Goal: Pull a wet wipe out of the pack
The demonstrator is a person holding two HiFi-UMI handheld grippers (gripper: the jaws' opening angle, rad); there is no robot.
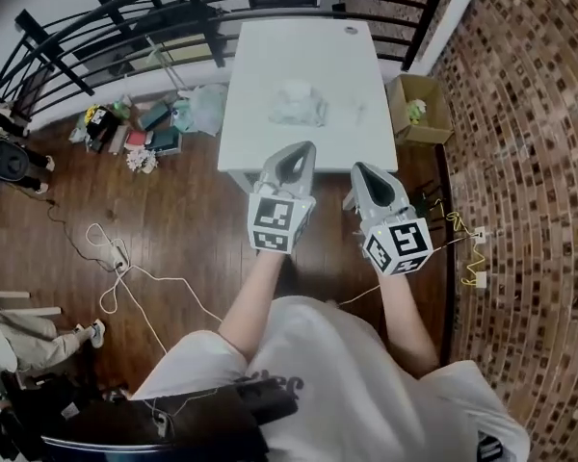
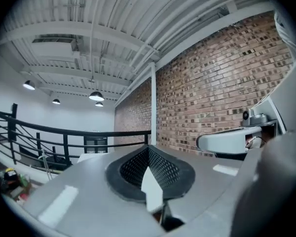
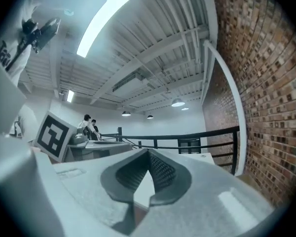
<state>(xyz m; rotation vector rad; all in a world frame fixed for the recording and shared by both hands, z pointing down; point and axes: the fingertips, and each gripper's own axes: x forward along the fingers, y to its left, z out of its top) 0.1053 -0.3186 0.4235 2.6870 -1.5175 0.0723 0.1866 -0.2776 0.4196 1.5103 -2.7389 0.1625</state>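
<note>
The wet wipe pack (image 1: 297, 104), a pale crumpled packet, lies mid-way along the white table (image 1: 270, 142). A thin white sheet (image 1: 353, 114) lies just right of it. Both grippers are held level in front of the person, short of the table's near edge and apart from the pack. My left gripper (image 1: 308, 146) has its tips together with nothing between them; in the left gripper view (image 2: 149, 148) the tips meet above the dark pads. My right gripper (image 1: 356, 166) is likewise shut and empty, tips closed in the right gripper view (image 3: 149, 152).
A cardboard box (image 1: 419, 109) stands on the floor right of the table. Bags and clutter (image 1: 140, 128) lie left of it by a black railing (image 1: 125, 27). White cables (image 1: 116, 258) trail over the wooden floor. A brick wall (image 1: 530, 162) runs along the right.
</note>
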